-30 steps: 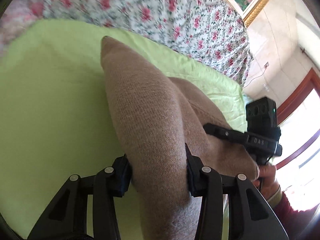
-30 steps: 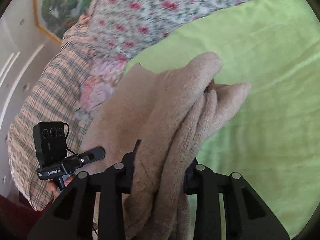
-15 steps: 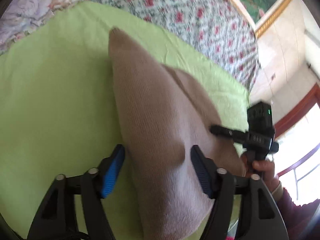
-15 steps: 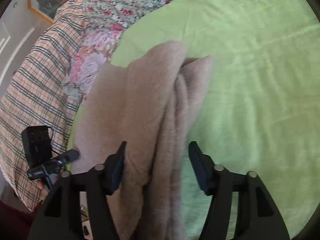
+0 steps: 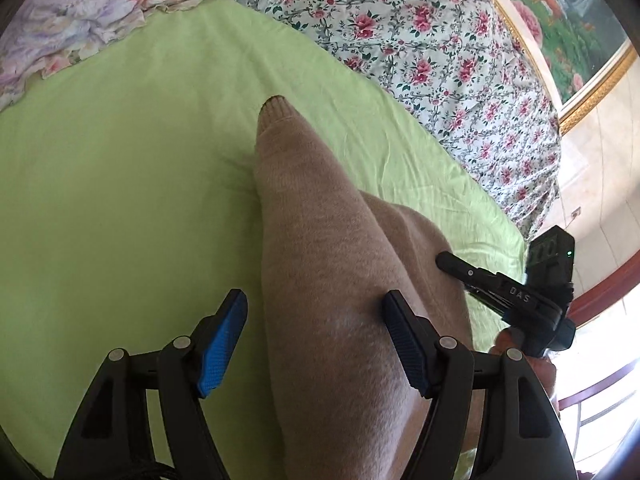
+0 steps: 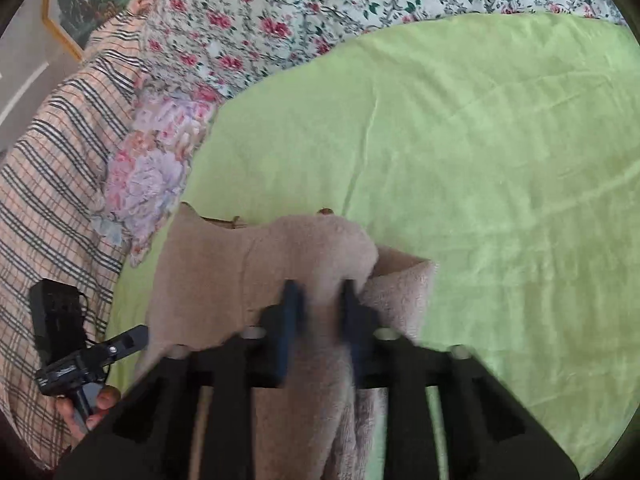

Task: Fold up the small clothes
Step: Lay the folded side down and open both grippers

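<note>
A tan knitted garment (image 5: 320,248) lies on the light green sheet (image 5: 120,184). My left gripper (image 5: 314,304) is open, its blue-padded fingers (image 5: 224,336) standing wide on either side of a raised fold of the garment. In the right wrist view, my right gripper (image 6: 320,296) is shut on a bunched fold of the tan garment (image 6: 320,252), which is folded over itself near the bed's edge. The right gripper's body also shows in the left wrist view (image 5: 516,296), at the garment's right side. The right view is motion-blurred.
A floral quilt (image 5: 420,40) lies along the far side of the green sheet. A lilac flowered pillow (image 6: 152,176) and a plaid blanket (image 6: 52,184) lie at the left in the right wrist view. A framed picture (image 5: 568,20) hangs on the wall.
My left gripper opened and let go of the garment. My right gripper opened half a second ago, then closed again on a fold; the garment has dropped lower onto the sheet.
</note>
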